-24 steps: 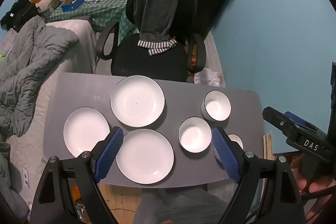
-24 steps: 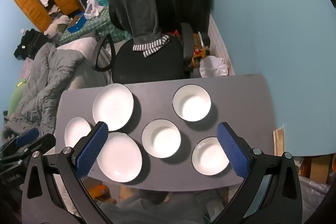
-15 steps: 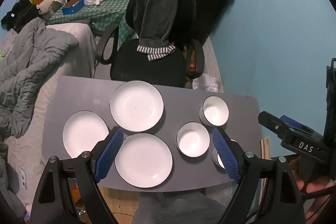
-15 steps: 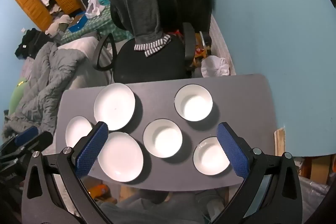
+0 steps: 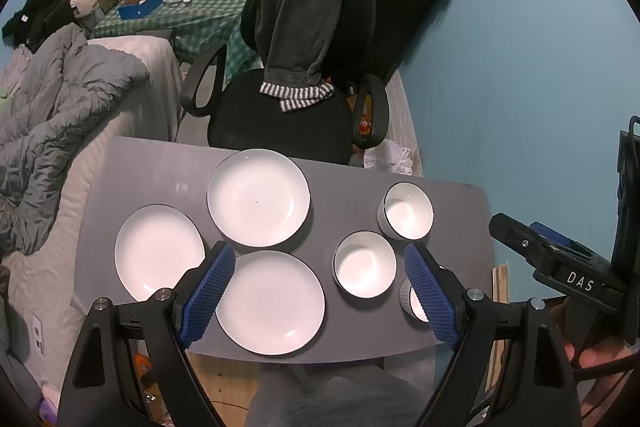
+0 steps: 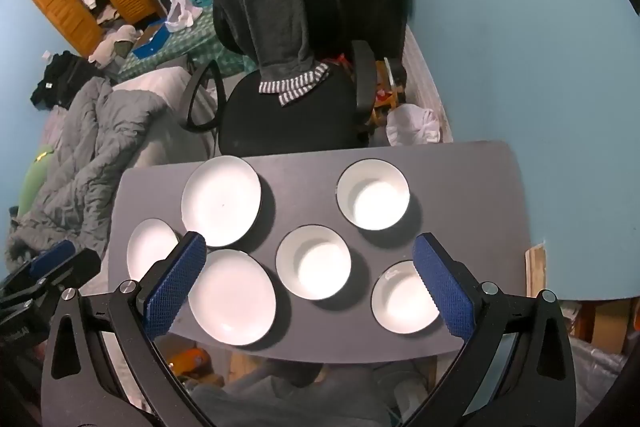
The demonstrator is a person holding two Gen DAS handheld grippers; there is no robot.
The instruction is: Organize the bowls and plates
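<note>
Three white plates lie on the grey table (image 5: 132,167): a far plate (image 5: 258,197), a left plate (image 5: 158,251) and a near plate (image 5: 272,301). To their right stand three white bowls: a far bowl (image 6: 373,199), a middle bowl (image 6: 313,262) and a near bowl (image 6: 404,297). My left gripper (image 5: 316,291) hangs open high above the near plate and the middle bowl (image 5: 365,269). High over the middle and near bowls, my right gripper (image 6: 308,277) is open too. Nothing sits between either pair of fingers.
A black office chair (image 5: 288,115) draped with a grey garment stands just beyond the table's far edge. A bed with a grey duvet (image 5: 52,99) lies to the left, a blue wall (image 5: 500,67) to the right. A hand (image 5: 592,355) holds the right gripper at the right edge.
Both grippers have risen slightly, so the table and dishes look a little smaller. The dishes have not moved and both grippers stay open.
</note>
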